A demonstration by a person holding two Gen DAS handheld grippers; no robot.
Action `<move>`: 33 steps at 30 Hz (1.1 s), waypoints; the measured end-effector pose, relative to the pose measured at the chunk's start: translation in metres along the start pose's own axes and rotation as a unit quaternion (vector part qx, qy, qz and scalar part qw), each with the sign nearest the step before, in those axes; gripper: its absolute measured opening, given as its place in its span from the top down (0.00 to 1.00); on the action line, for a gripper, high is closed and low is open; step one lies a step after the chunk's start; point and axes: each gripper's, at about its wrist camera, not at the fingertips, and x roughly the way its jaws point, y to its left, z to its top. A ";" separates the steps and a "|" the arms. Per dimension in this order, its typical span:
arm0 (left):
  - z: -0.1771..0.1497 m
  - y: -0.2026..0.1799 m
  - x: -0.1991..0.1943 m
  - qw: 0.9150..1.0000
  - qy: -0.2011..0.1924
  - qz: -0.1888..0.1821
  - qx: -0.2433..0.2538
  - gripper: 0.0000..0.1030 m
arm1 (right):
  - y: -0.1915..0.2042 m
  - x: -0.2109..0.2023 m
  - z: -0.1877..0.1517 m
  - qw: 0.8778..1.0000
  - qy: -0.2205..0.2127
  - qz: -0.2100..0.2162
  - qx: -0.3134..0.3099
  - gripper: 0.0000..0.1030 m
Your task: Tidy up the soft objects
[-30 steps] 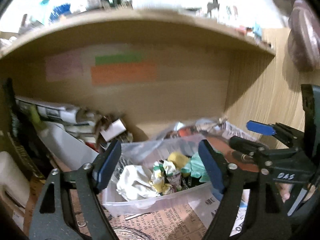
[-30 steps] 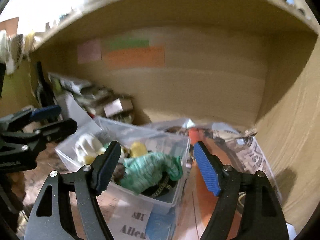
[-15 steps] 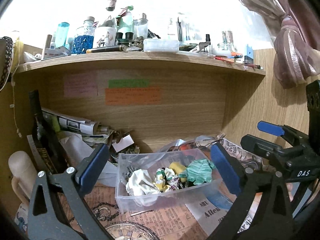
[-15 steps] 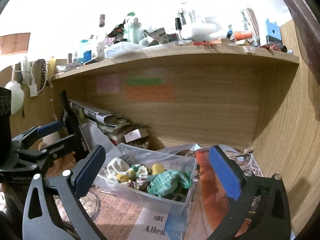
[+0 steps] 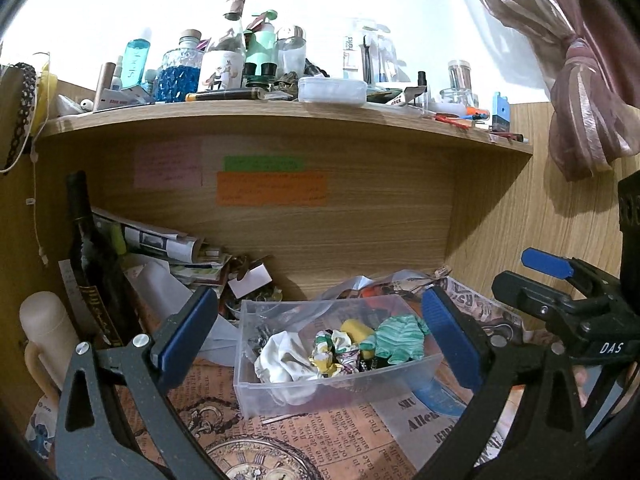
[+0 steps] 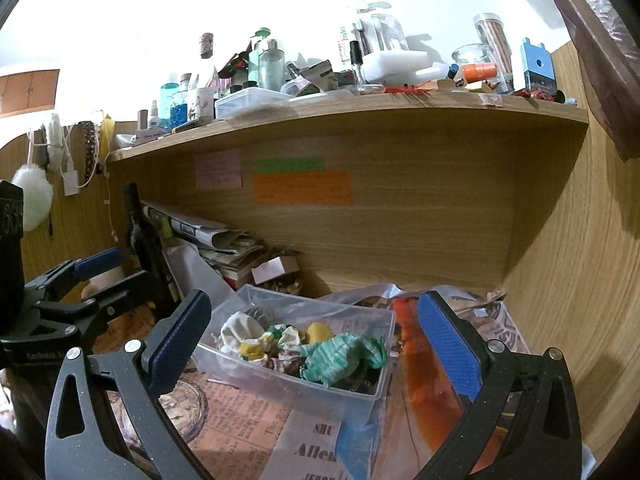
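The clear bin of soft objects sits on the bench, long axis running left-right; left gripper and right gripper both gape wide, empty.

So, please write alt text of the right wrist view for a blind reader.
A clear plastic box holding soft fabric items sits on newspaper between the open right gripper fingers, under a cluttered wooden shelf.

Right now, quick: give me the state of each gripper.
Left gripper: open, fingers spread wide, holding nothing, aimed at the clear bin.
Right gripper: open, fingers spread wide, holding nothing.
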 end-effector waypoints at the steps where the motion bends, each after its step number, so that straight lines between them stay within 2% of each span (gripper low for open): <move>1: 0.000 0.000 0.000 1.000 0.000 0.001 0.000 0.00 | 0.000 0.000 0.000 1.000 0.000 0.000 0.001 0.00; 33: 0.001 -0.002 0.000 1.000 -0.001 -0.001 0.005 0.00 | 0.006 -0.006 0.003 1.000 -0.005 -0.002 -0.001 0.00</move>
